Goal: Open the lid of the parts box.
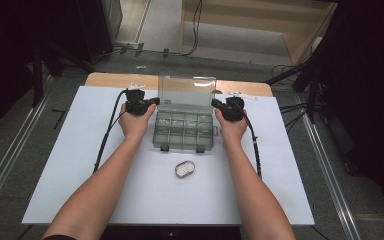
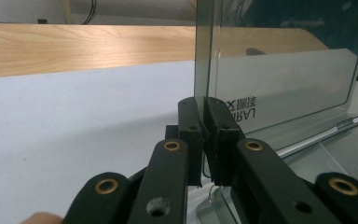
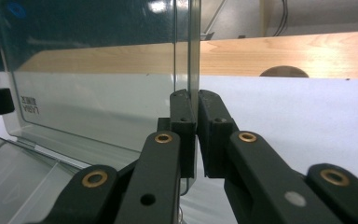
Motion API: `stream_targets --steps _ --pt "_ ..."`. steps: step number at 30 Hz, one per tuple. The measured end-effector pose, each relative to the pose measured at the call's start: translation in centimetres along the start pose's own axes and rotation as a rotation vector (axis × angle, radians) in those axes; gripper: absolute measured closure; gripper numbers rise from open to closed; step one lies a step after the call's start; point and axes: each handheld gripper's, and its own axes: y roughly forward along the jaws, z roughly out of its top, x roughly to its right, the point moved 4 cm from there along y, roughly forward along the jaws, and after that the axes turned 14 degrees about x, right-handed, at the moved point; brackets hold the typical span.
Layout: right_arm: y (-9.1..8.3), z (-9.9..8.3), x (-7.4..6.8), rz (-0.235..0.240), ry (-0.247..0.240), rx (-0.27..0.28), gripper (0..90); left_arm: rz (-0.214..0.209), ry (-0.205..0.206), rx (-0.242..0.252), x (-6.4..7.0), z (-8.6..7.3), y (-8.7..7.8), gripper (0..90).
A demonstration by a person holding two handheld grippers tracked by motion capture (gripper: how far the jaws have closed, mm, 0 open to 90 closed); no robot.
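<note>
**Both grippers pinch the upright lid of the clear box**

A clear plastic compartment box (image 1: 184, 131) sits on the white sheet (image 1: 80, 165) that covers the table, towards the far middle of it. Its lid (image 1: 187, 93) stands open and roughly upright at the far side of the box, hinged along the back edge.

The left gripper (image 1: 152, 102) comes in at the lid's left edge. In the left gripper view its jaws are nearly closed, and the lid's side edge (image 2: 204, 70) runs down between them, so it has hold of the lid there. The right gripper (image 1: 216, 103) does the same on the opposite side: in the right gripper view the jaws are drawn close together with the lid's right edge (image 3: 189, 51) clamped between them.

The person's hands rest on either side of the box, forearms reaching in from the near edge of the table. A black cable trails back from each gripper along the sheet.

Near the person, just in front of the box and between the forearms, lies a small oval ring (image 1: 184, 168), apart from the box. Bare wood of the table (image 1: 110, 79) shows beyond the far edge of the sheet.
</note>
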Motion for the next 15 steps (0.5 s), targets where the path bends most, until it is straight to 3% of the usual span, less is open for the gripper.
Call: stream_targets --steps 4,10,15 --pt "0.30 -0.07 0.40 0.017 0.037 -0.005 83.1 -0.022 -0.060 -0.001 -0.49 -0.15 0.30 83.7" --pt "0.66 -0.24 0.69 0.023 0.065 -0.009 82.7 -0.017 -0.069 -0.004 -0.59 -0.29 0.62 82.3" --pt "0.83 -0.34 0.88 0.033 0.088 -0.011 82.4 -0.033 -0.110 -0.007 -0.69 -0.48 0.82 78.9"
